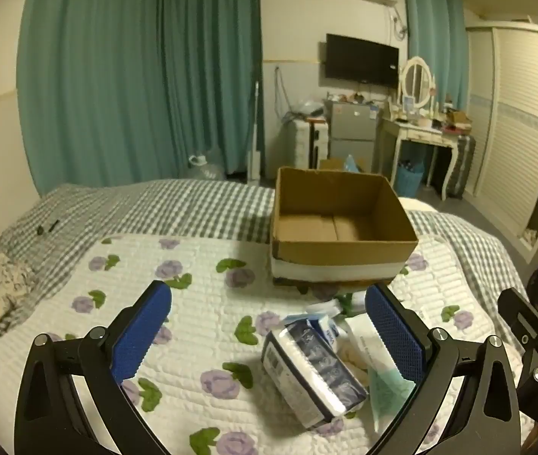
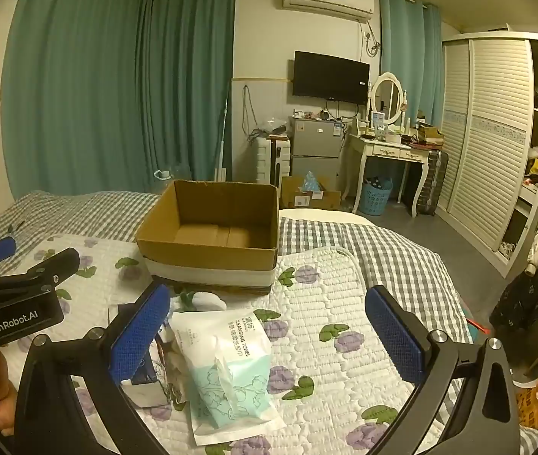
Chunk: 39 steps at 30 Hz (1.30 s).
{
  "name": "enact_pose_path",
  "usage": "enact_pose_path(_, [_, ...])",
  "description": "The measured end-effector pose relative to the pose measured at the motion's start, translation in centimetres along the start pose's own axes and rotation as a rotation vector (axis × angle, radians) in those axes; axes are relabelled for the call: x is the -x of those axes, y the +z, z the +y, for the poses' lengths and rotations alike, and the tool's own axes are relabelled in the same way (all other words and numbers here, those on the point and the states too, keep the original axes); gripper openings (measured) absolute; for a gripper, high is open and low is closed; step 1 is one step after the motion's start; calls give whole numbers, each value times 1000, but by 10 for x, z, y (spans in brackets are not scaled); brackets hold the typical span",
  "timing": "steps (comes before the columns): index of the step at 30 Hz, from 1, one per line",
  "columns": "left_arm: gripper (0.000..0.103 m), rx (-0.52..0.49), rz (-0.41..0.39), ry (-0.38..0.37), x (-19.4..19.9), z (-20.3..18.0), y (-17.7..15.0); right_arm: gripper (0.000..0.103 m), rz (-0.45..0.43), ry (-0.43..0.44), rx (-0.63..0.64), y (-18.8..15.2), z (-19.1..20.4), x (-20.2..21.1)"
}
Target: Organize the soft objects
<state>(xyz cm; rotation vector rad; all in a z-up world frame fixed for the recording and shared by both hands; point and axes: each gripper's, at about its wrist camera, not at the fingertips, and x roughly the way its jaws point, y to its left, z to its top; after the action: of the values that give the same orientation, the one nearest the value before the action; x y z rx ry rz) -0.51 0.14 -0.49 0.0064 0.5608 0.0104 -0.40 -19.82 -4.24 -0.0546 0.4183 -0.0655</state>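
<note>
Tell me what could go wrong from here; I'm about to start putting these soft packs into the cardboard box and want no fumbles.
1. The cleansing towel pack and the blue tissue pack lie touching in one pile, so a grab may drag a neighbour along.
2. The towel pack's film looks loose and slippery; the open right gripper might pinch only wrapper.
3. The cardboard box sits on a soft quilt, and could tip if bumped.

Matt cardboard box (image 1: pixel 345 227) on quilted cloth bedspread (image 1: pixel 200 326); glossy plastic towel pack (image 2: pixel 227 364).
</note>
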Motion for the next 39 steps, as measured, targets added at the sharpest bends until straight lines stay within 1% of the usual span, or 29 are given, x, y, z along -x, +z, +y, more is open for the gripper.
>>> enact_pose_path(39, [103,-4,-8,-8,-1,-4,2,103,2,1,-2,-2,0,0])
